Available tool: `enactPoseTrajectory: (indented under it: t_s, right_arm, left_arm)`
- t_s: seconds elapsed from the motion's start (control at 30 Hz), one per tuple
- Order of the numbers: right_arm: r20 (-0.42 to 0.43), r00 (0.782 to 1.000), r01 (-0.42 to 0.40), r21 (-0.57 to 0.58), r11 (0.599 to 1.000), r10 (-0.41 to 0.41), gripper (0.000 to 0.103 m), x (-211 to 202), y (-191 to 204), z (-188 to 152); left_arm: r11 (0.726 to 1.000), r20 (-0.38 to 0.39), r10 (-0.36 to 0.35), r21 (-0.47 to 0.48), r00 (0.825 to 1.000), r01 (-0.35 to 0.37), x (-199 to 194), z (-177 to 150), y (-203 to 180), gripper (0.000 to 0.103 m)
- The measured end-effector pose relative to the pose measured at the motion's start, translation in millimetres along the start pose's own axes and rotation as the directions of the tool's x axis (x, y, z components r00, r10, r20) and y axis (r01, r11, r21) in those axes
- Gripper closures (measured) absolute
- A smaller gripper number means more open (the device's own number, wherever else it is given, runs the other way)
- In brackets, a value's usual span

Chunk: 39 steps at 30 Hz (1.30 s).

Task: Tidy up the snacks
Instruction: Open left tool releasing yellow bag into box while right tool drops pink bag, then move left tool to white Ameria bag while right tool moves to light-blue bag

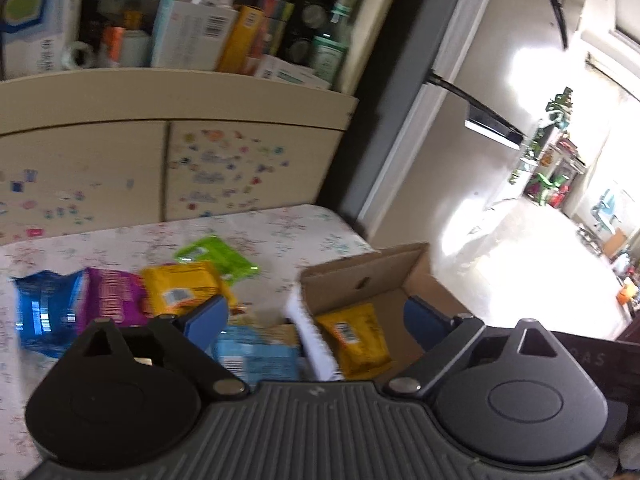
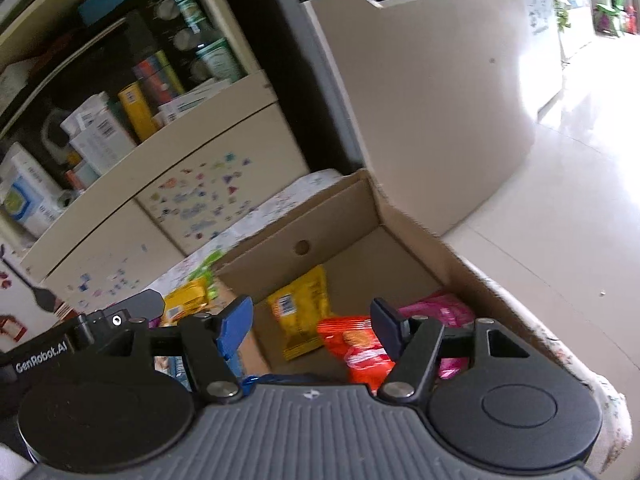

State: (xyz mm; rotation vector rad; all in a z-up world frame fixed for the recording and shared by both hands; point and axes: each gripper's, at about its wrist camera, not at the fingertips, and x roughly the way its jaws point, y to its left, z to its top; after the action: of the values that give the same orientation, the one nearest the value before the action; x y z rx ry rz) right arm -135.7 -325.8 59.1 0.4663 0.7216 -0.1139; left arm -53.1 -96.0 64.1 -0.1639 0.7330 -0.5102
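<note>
Yellow snack packet [image 1: 354,340] lies in the box [image 1: 360,276], below both grippers' wide, empty jaws.

Both wrist views look steeply down, close over the shared cardboard box [image 1: 362,276].

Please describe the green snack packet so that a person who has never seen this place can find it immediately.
Look at the flower-patterned surface in front of the stickered cabinet. A row of packets lies there, left of the cardboard box. The green packet lies farthest back, behind the yellow packet, and is the only green one.
</note>
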Motion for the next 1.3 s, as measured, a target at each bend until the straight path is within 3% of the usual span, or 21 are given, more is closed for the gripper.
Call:
enactPoseTrajectory:
  t_s: [0.27, 0.43, 0.7, 0.83, 1.0, 1.3]
  right_arm:
    - [-0.024, 0.995, -0.095, -0.085, 0.992, 0.093, 0.030, 7.0, 30.8, -8.6]
    - [-0.064, 0.986, -0.157, -0.081, 0.984, 0.152, 0.030, 14.9, 42.7, -13.4]
    - [-0.204, 0.935, -0.288, 0.033, 0.957, 0.289, 0.029, 36.5, 57.8, -25.6]
    - [-0.257, 0.918, -0.296, 0.060, 0.953, 0.301, 0.029, 46.0, 64.7, -34.8]
    - [-0.292, 0.913, -0.273, 0.086, 0.958, 0.287, 0.029, 56.9, 68.0, -41.4]
    - [-0.320, 0.907, -0.237, 0.150, 0.960, 0.274, 0.029, 72.1, 66.5, -47.3]
  left_arm:
    - [0.994, 0.004, 0.090, -0.065, 0.996, -0.089, -18.6, 3.4, 40.8, 0.007]
    - [0.982, -0.018, 0.162, -0.092, 0.987, -0.163, -23.7, 0.3, 64.8, 0.007]
    - [0.970, -0.146, 0.235, -0.029, 0.961, -0.242, -15.9, -24.4, 90.7, 0.007]
    - [0.965, -0.215, 0.257, 0.001, 0.942, -0.262, -7.3, -43.9, 99.2, 0.007]
    - [0.950, -0.268, 0.303, 0.014, 0.914, -0.311, 9.5, -59.5, 105.6, 0.007]
    - [0.941, -0.300, 0.299, -0.067, 0.906, -0.332, 34.3, -69.2, 108.3, 0.006]
